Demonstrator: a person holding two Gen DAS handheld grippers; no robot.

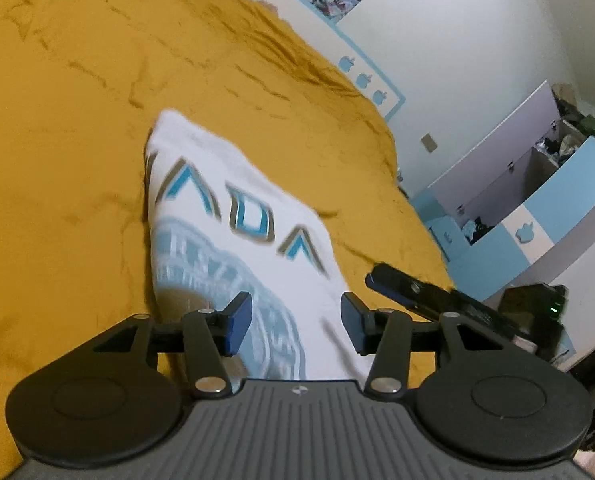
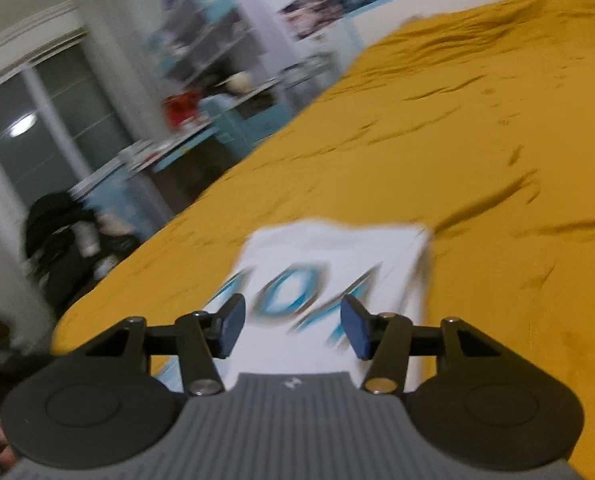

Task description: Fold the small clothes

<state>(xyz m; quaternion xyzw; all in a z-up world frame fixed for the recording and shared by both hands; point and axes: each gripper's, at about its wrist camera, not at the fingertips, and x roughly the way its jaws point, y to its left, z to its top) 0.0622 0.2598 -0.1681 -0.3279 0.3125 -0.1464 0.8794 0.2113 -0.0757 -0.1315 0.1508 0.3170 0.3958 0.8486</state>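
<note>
A white folded garment with blue-grey letters and a pale blue round print lies on the mustard-yellow bedcover. My left gripper hovers over its near end, open, with the cloth below the blue pads and not pinched. To its right, a dark finger of the right gripper reaches in beside the garment's edge. In the right wrist view, which is blurred, the same garment lies ahead on the bedcover. My right gripper is open above its near part, holding nothing.
A white wall with blue trim runs behind the bed. Blue-and-white cabinets stand beyond the bed's right edge. In the right wrist view, blurred shelves, a window and a dark pile lie off the bed's left edge.
</note>
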